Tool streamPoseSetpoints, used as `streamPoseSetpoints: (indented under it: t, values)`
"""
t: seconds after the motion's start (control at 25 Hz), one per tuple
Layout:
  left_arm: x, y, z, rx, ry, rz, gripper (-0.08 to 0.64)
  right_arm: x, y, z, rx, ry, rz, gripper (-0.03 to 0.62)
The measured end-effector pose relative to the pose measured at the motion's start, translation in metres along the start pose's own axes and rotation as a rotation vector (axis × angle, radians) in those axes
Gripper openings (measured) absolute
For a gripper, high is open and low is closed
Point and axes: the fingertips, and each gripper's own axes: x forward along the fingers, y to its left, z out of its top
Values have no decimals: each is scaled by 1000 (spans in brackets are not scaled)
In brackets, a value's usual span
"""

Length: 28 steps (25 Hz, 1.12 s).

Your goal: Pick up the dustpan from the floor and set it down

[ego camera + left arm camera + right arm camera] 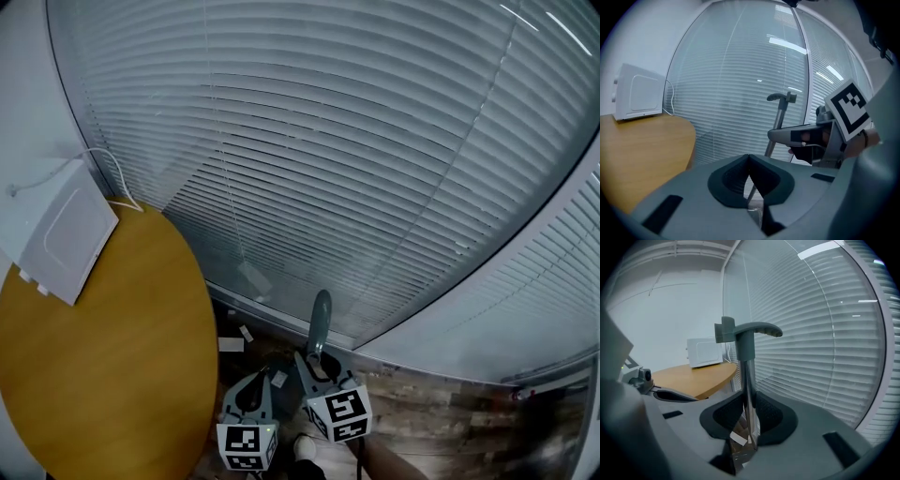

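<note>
Nearest, low in the head view: left gripper and right gripper side by side, smooth matt grey plastic shells, each capped by a white marker cube printed with black squares. Clenched on nothing, the left gripper, dark moulded pads meeting in one thin seam; clamped on the dustpan, the right gripper, dark textured pads pressed to either side of its slim, shiny metal pole. Held upright close before the window, that pole, topped by a curved grey plastic handgrip; pan end below the jaws too hidden to make out. Underneath, dark wood-grain floor in planks, strewn with small pale paper scraps. To the left, a round table, smooth honey-coloured wood with a curving edge; on its far side a boxy white microwave with rounded corners, a thin white cable looping behind. Farthest, fine horizontal slats of pale grey blinds filling the window above a white window frame.
</note>
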Motion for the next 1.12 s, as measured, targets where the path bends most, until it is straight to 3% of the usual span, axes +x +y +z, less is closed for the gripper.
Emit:
streamPoseSetpoints:
  t: [0.8, 1.12]
  values:
    - [73, 42, -81, -29, 62, 46, 17, 99, -29, -59, -50, 30, 39, 100]
    - [87, 52, -89, -47, 64, 63, 17, 121, -38, -67, -84, 48, 51, 100]
